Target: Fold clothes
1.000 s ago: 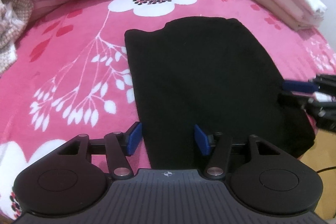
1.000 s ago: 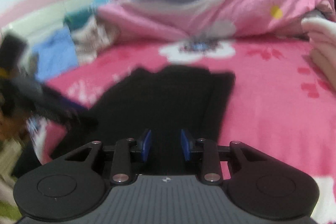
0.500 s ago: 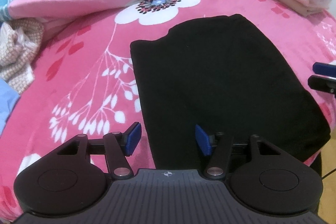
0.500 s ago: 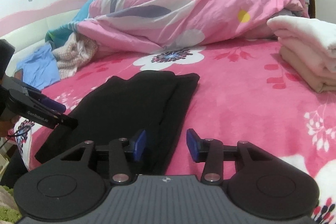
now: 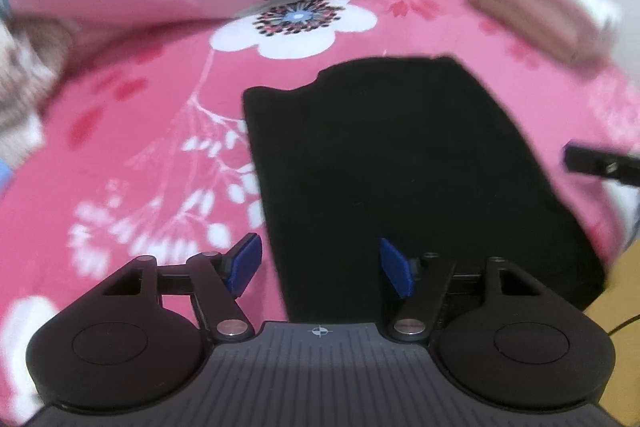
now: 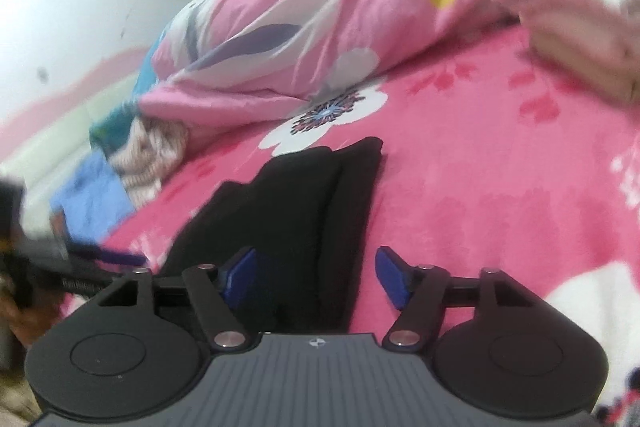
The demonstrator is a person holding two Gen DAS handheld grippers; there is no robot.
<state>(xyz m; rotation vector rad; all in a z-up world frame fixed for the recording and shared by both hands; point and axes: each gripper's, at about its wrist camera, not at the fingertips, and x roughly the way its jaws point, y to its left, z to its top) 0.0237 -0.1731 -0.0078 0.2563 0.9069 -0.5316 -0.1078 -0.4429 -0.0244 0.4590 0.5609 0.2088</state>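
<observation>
Black garment (image 5: 400,179) lying folded flat on the pink floral bed (image 5: 132,155). Left claw (image 5: 320,269) and right claw (image 6: 316,277) both wide open, empty, above its near edge. Beyond: bunched pink duvet (image 6: 340,19), stacked pale towels (image 5: 540,7), crumpled clothes (image 6: 148,155).

No text, number or brand can be read in either view. In the right wrist view, the left hand-held gripper (image 6: 120,259) carries a short line of pale lettering on its black body, at the left edge beside the black garment (image 6: 304,211), but motion blur leaves it illegible. A small crosshair mark, not a word, sits on the ribbed grey housing (image 5: 319,331) of each gripper
</observation>
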